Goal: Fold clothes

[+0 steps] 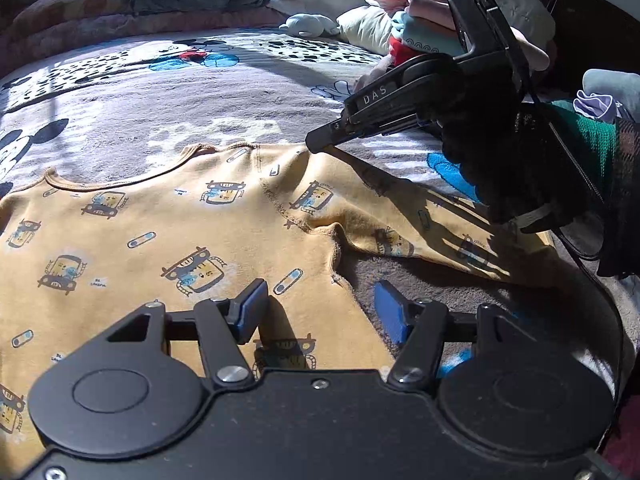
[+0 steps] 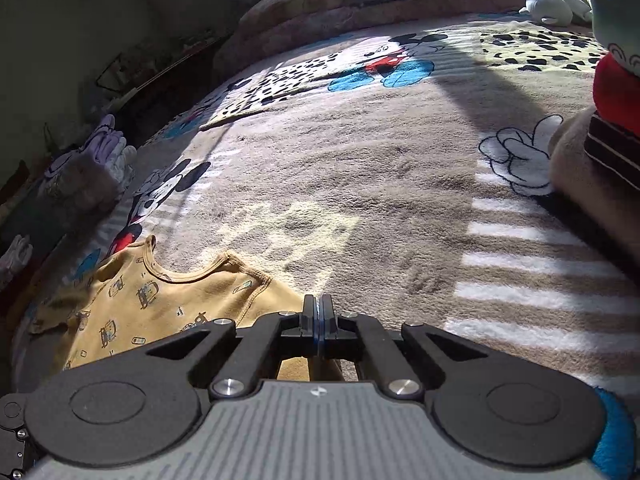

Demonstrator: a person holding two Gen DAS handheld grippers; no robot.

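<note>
Right tool (image 2: 319,322) pinched on yellow shirt (image 1: 132,240) shoulder, angled downward

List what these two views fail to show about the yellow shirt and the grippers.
- Left wrist view: the yellow shirt's lower part is hidden by the left gripper's body and cut off by the frame's left edge.
- Left wrist view: the right gripper's tip meets the shoulder edge; whether cloth sits between the fingers is too small to tell.
- Right wrist view: the right gripper is shut, but its body hides the cloth beneath.
</note>
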